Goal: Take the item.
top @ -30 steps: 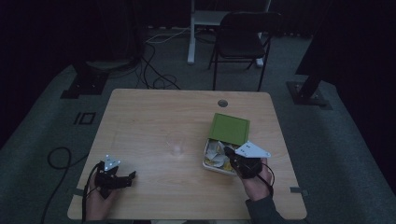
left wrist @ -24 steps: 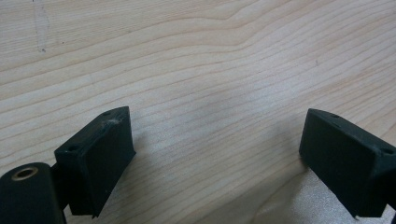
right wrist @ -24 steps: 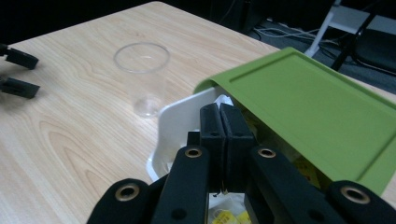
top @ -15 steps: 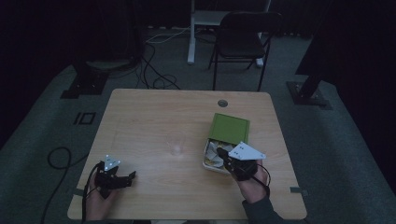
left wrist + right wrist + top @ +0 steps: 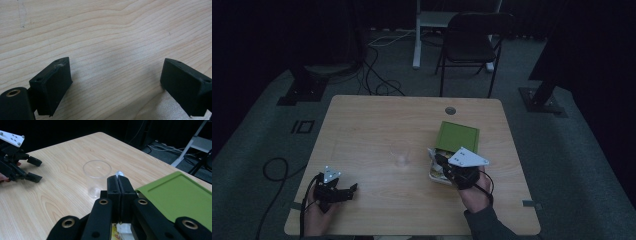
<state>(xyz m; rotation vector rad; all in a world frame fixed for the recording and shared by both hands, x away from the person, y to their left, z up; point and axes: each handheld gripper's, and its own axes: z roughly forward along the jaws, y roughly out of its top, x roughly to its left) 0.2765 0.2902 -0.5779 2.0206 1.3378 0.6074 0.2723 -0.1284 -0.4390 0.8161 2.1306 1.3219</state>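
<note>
A clear plastic cup (image 5: 401,152) (image 5: 97,173) stands empty near the table's middle. To its right lies a shallow white box (image 5: 432,174) holding small packets, with a green lid (image 5: 457,136) (image 5: 178,195) leaning at its far side. My right gripper (image 5: 434,156) (image 5: 117,178) hovers over the box's left end and points at the cup. Its jaws are pressed together on a small white packet (image 5: 120,173) whose corner pokes out at the tips. My left gripper (image 5: 352,189) (image 5: 115,72) rests on the wood at the front left, jaws wide apart with only bare table between them.
The wooden table (image 5: 377,120) has a round cable hole (image 5: 450,110) near its far edge. A dark chair (image 5: 474,40) stands beyond the table, and cables trail on the floor at the left.
My right gripper has lifted from the box and moved left toward the cup, still closed on the packet. The left gripper has stayed where it was.
</note>
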